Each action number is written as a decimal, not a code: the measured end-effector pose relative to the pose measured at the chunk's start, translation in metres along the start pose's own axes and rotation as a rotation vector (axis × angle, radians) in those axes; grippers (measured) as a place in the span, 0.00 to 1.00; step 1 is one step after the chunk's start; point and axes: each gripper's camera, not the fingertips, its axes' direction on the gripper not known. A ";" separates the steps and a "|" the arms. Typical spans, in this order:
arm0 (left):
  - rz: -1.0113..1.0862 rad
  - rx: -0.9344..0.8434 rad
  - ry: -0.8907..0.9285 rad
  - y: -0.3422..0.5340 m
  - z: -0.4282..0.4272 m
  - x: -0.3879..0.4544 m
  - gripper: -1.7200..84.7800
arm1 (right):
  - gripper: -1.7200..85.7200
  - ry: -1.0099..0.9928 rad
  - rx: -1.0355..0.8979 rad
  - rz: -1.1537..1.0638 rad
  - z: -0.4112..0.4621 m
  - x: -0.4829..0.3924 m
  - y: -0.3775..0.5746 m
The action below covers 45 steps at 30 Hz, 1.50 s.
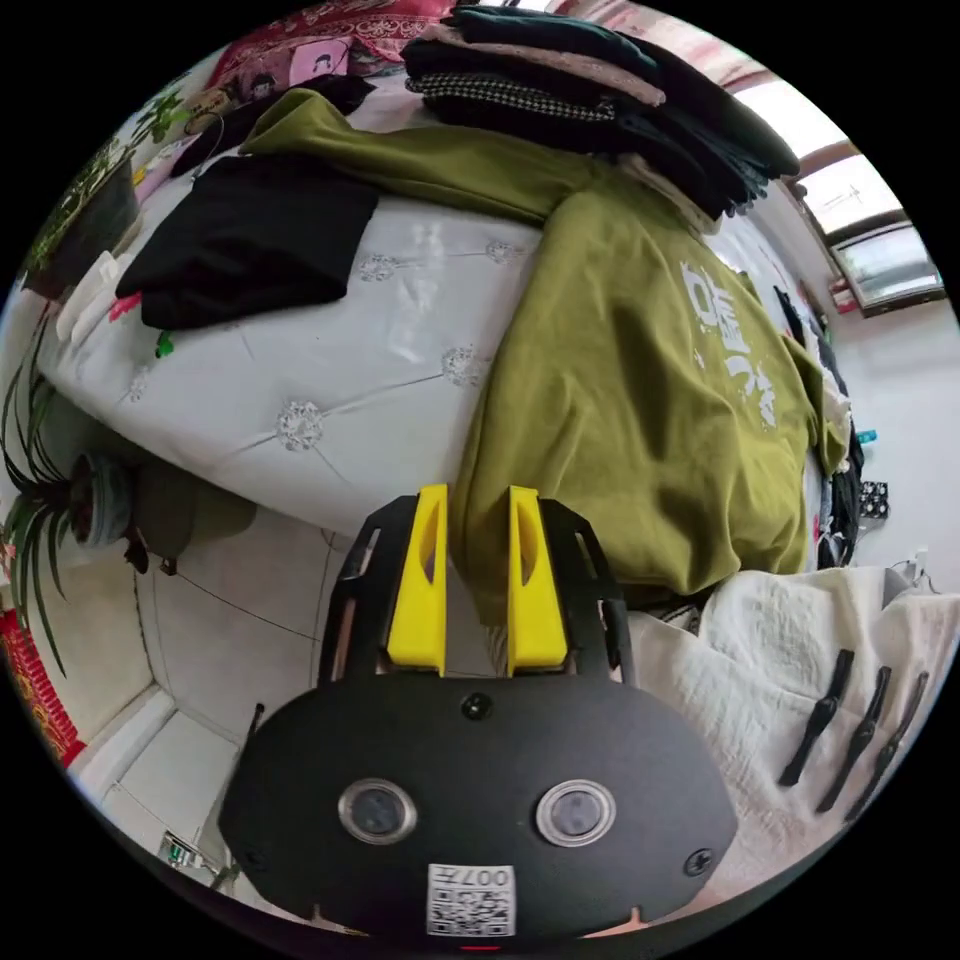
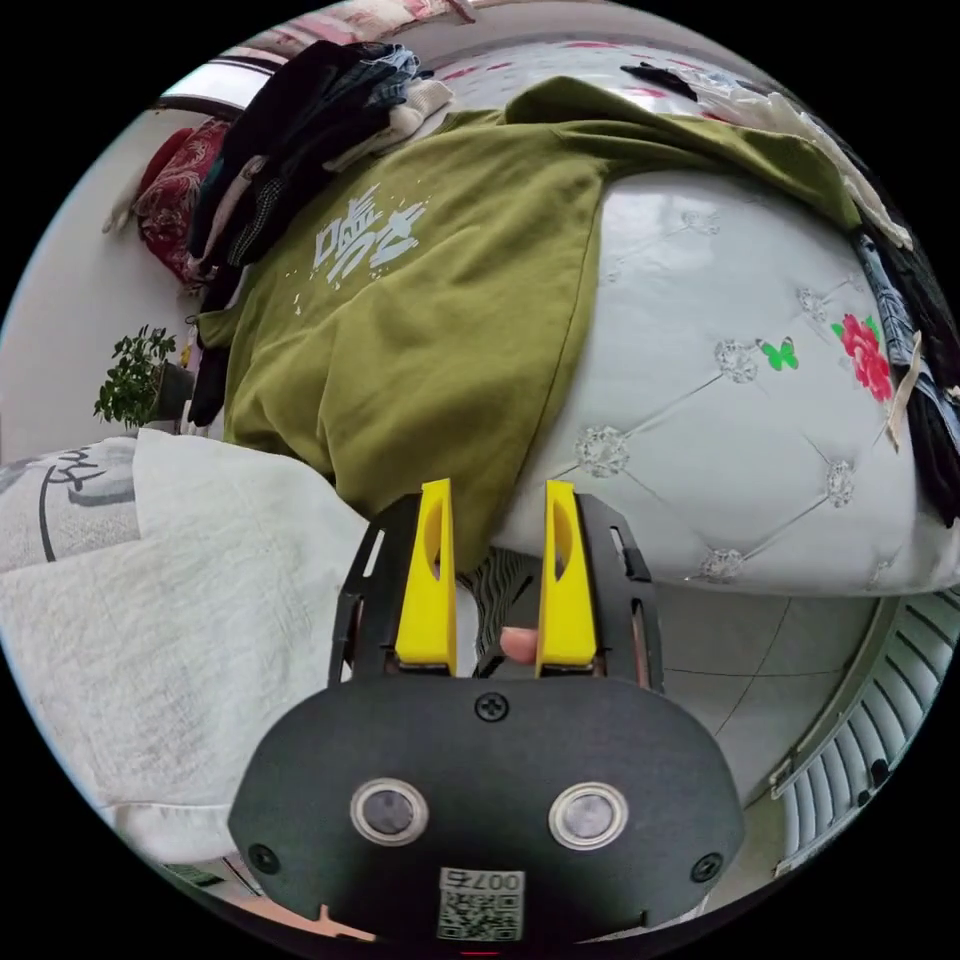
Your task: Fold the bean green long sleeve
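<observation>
Tufted bed (image 1: 330, 380) | green long sleeve (image 1: 640, 400) hem overhangs edge | both grippers' jaws released, at hem

A: Any legible marking?
B: The green long sleeve (image 2: 420, 330) carries a white printed graphic of characters on its chest, not decipherable. The white garment (image 2: 150, 560) shows black lettering, partly hidden, unreadable.

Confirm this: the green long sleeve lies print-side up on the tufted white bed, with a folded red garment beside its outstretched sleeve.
One detail is wrong: the folded garment beside the sleeve is black, not red, as the left gripper view shows. The rest holds: the green long sleeve lies print-side up on the tufted white bed.
</observation>
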 end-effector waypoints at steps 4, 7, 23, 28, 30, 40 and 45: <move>0.146 -0.073 -0.056 -0.006 -0.006 0.006 0.03 | 0.06 0.143 -0.070 -0.079 0.032 -0.026 0.007; 0.209 -0.073 -0.095 0.003 -0.030 0.006 0.02 | 0.03 0.143 -0.112 -0.204 0.027 -0.041 0.022; -0.172 0.188 0.094 0.105 -0.113 -0.151 0.11 | 0.05 0.524 0.148 -0.293 0.041 -0.129 0.108; -0.275 0.307 0.224 0.058 -0.133 -0.198 0.13 | 0.05 0.547 0.102 -0.482 0.122 -0.231 0.046; -0.303 0.338 0.268 0.035 -0.138 -0.213 0.14 | 0.04 0.647 0.050 -0.539 0.161 -0.265 0.029; -0.434 0.412 0.288 -0.085 -0.139 -0.274 0.14 | 0.02 0.987 -0.159 -0.723 0.265 -0.330 0.024; -0.647 0.379 0.361 -0.104 -0.121 -0.279 0.03 | 0.02 0.942 -0.212 -0.660 0.262 -0.331 0.012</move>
